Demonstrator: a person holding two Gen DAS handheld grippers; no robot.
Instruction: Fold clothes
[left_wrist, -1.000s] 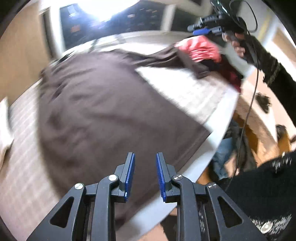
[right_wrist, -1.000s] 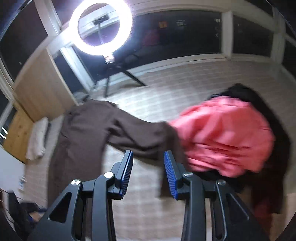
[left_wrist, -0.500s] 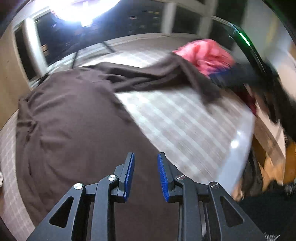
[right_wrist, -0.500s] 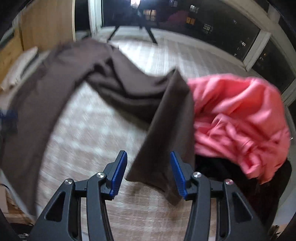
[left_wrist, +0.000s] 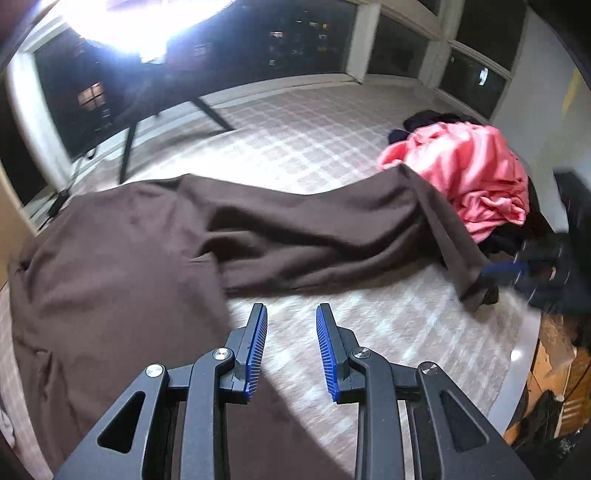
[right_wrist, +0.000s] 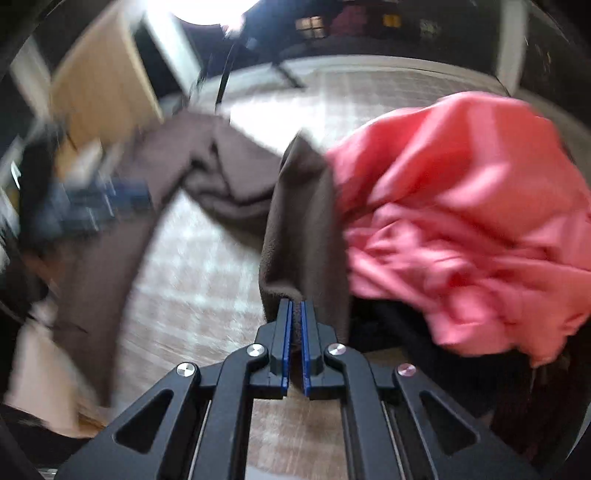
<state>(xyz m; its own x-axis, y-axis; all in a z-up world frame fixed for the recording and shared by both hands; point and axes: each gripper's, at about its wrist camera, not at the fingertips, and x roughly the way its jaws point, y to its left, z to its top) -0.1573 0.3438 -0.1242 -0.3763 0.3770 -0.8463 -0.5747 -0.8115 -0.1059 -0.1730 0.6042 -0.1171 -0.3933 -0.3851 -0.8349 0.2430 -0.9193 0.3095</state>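
A dark brown garment (left_wrist: 122, 254) lies spread over the checked table cover (left_wrist: 295, 136), one long sleeve stretching right toward a pink garment (left_wrist: 469, 170). My left gripper (left_wrist: 291, 317) hovers open above the brown garment's near edge, nothing between its blue pads. In the right wrist view my right gripper (right_wrist: 296, 310) is shut on the cuff end of the brown sleeve (right_wrist: 303, 221), which hangs just left of the pink garment (right_wrist: 461, 221). The right gripper (left_wrist: 506, 271) also shows blurred at the sleeve's end in the left wrist view.
Dark clothes (left_wrist: 436, 120) are piled under and behind the pink garment. A ring light on a tripod (left_wrist: 166, 103) stands at the far edge before dark windows. The table's near right edge (left_wrist: 517, 354) drops to a wooden floor with clutter. A wooden panel (right_wrist: 103, 88) stands left.
My right gripper has moved in and shut on the brown sleeve's cuff, having been open before. The left gripper has swung right along the brown garment, still open.
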